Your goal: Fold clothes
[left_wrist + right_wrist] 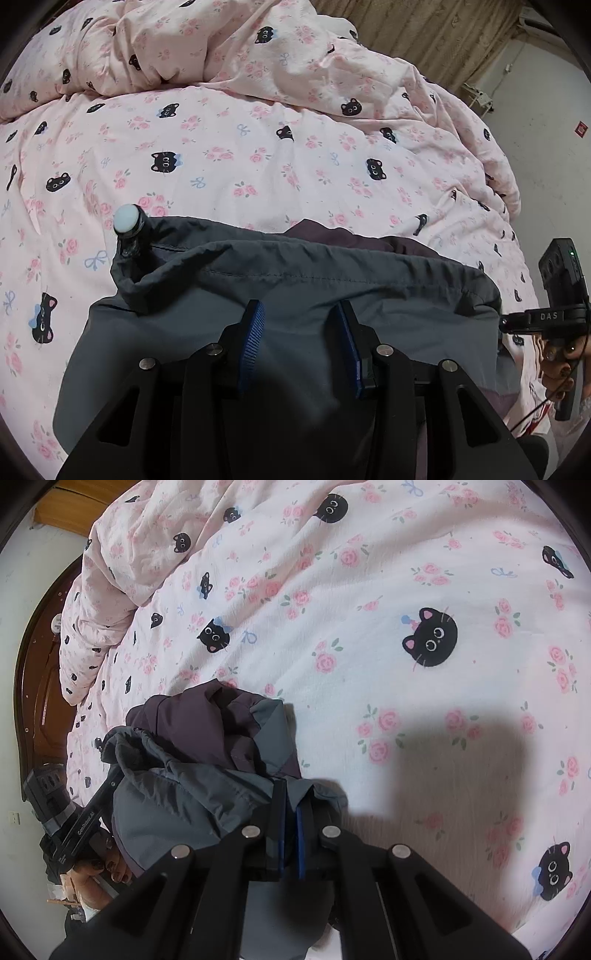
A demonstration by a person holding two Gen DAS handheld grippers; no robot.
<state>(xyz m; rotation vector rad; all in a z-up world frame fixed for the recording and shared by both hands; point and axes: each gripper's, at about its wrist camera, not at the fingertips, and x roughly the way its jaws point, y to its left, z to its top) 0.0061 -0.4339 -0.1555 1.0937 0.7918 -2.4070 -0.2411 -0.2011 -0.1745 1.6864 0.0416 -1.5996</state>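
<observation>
A grey and dark purple jacket point(295, 288) lies bunched on the pink cat-print bed sheet point(258, 155); a white drawstring stopper point(127, 219) sticks up at its left corner. My left gripper point(299, 314) is open, its blue pads hovering over the grey fabric, nothing between them. In the right wrist view the jacket point(207, 760) lies left of centre. My right gripper point(291, 794) is shut on a grey edge of the jacket, at its right side. The right gripper's body also shows at the right edge of the left wrist view point(561, 295).
A rumpled quilt point(184, 44) of the same print is heaped at the far side of the bed. A wooden bed frame point(37, 672) and a white wall are at the left in the right wrist view. The left gripper's body point(70, 812) and hand show there too.
</observation>
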